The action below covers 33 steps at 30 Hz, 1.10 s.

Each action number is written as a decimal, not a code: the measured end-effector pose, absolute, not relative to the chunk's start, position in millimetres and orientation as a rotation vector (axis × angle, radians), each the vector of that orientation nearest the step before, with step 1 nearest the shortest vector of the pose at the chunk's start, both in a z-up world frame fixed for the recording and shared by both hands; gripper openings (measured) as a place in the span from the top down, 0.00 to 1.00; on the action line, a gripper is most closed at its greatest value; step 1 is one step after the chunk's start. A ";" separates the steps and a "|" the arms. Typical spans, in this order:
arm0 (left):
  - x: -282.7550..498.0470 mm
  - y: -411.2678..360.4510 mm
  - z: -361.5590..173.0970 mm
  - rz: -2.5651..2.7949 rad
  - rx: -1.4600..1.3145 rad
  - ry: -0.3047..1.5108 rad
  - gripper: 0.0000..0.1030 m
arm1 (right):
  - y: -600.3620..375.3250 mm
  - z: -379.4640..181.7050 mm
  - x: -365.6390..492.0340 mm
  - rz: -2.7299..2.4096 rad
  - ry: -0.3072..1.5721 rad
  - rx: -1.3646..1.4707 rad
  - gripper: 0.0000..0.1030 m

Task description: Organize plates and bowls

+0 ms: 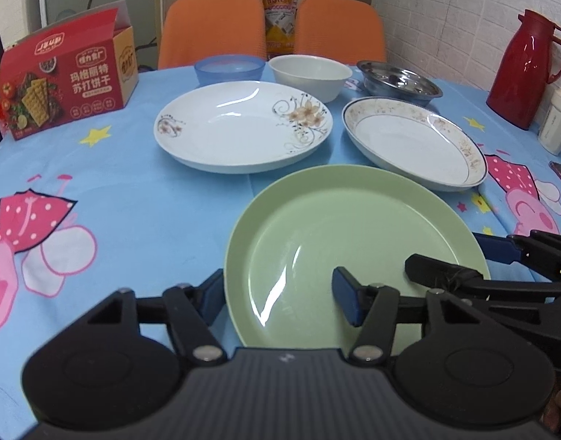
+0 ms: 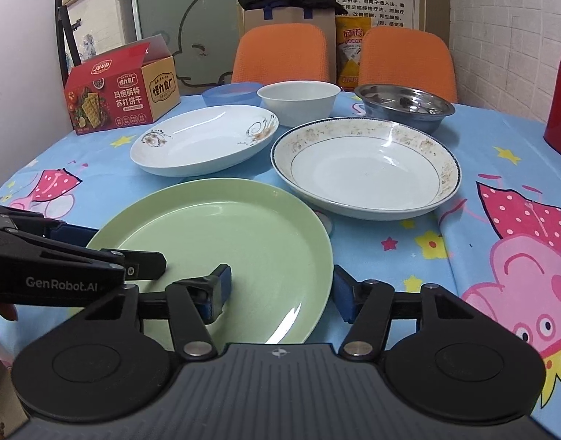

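Left gripper [image 1: 277, 299]: jaws part-open and straddling the near-left rim of the round pale-green plastic plate [image 1: 354, 242]. One blue pad sits outside the rim on the cloth, the other over the plate's inner face. Pads do not appear to press on the rim yet; contact cannot be confirmed.

Right gripper [image 2: 282, 291]: jaws wide and straddling the near-right rim of the same plate, one pad inside over the plate floor, the other outside just beside the rim. No clamp visible.

Each gripper shows in the other's view, coming in from the side over the plate, so both are at the same plate edge-on from opposite sides.

The green plate lies flat on the blue cartoon-print tablecloth [image 1: 134, 198], nearest the person. Beyond it: a white ceramic deep plate with floral print [image 1: 244, 124] to the left and a white deep plate with a gold-patterned band and blue rim line [image 1: 414, 139] to the right, both apart from the green one. Behind those, in a row: a translucent blue plastic bowl [image 1: 229, 69], a plain white bowl [image 1: 310, 75], a stainless steel bowl [image 1: 399, 82].

Judged step: securing the green plate, first of the plates; nothing stacked yet.

Next move, as judged: close both jaws squarely on the rim, lift level, avoid tipping or dragging the cloth, then set it with another plate.
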<state>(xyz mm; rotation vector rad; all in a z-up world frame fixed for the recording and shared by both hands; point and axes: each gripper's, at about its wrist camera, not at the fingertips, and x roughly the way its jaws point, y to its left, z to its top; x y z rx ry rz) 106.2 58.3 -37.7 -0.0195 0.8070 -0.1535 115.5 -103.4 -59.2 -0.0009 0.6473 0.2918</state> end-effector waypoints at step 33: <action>91.1 159.0 -24.4 -0.008 -0.160 0.736 0.27 | -45.1 -51.9 126.3 0.479 0.638 0.102 0.00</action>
